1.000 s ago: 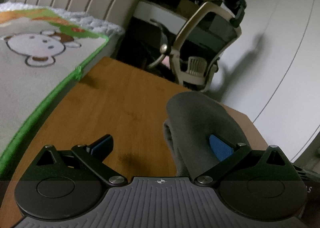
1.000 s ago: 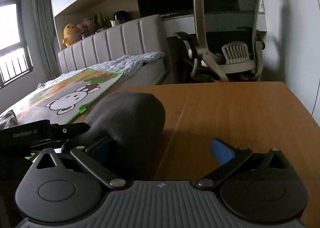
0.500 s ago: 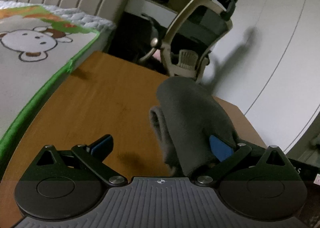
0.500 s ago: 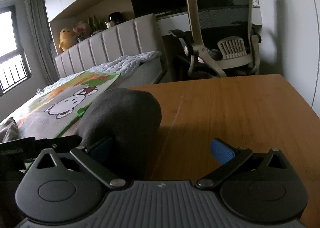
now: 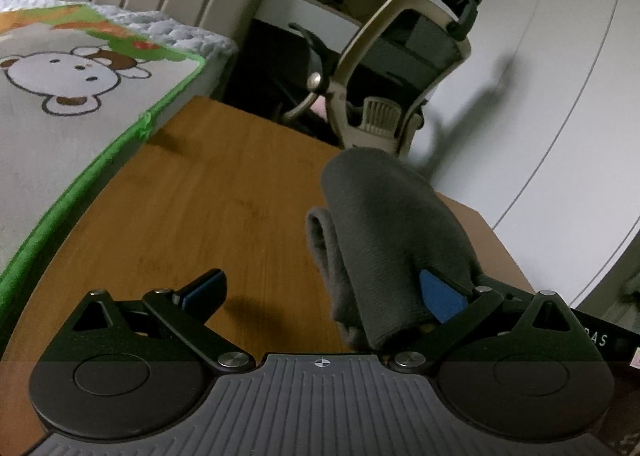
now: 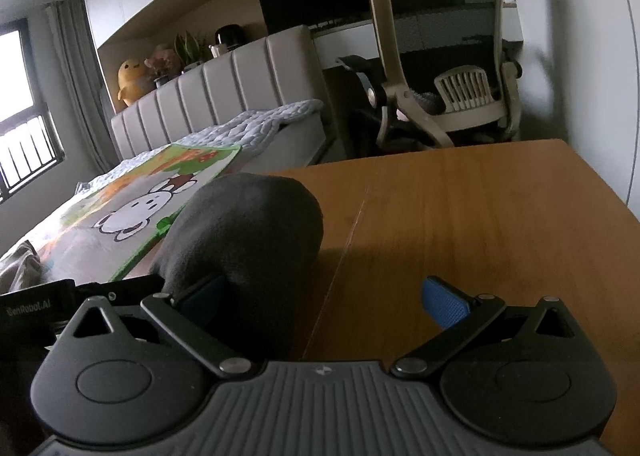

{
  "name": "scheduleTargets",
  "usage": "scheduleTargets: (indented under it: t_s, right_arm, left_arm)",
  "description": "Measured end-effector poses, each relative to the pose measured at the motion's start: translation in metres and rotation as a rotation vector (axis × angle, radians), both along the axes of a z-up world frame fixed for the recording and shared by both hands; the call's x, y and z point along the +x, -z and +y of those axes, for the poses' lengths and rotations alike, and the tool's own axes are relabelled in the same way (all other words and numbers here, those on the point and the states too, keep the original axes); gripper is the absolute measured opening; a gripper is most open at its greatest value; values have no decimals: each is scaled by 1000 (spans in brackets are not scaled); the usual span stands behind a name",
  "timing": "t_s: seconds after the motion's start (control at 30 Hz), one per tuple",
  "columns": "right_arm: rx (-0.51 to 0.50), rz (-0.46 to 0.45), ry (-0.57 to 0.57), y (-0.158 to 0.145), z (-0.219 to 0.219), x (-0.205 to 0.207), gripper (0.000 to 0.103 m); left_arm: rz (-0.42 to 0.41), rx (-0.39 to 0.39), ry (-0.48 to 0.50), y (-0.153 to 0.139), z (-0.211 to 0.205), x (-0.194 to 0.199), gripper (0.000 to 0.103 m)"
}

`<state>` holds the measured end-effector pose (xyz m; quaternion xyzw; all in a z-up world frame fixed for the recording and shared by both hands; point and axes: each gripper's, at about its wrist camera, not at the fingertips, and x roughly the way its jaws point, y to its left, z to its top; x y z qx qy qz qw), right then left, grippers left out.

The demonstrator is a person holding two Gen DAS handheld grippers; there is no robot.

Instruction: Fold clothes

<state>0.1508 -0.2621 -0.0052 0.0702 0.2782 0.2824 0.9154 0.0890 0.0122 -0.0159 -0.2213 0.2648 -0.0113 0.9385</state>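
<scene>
Compared with half a second ago, the left gripper sits slightly lower and further back from the chair, and the grey cloth looks a little larger in its view; the right wrist view has hardly changed. Both grippers have their fingers spread wide and clamp nothing. The left gripper points forward over the wooden table, level with the top, its right blue pad pressed against the side of the grey garment. The right gripper is held just as low, its left pad touching the same garment from the other side, so the bundle sits between the two tools. The garment is a dark grey, soft, ribbed-looking cloth, folded into a rounded hump that stands on the table, with a rolled edge showing on its left side in the left view. Beyond the table lie a bed with a cartoon blanket and an office chair.
</scene>
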Motion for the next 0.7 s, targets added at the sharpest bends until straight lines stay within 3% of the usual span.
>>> scheduleTargets:
  t_s: [0.7]
  right_arm:
    - [63,58,-13,4,-8,7,103]
  left_arm:
    - [2,-30,2,1,2,1,103]
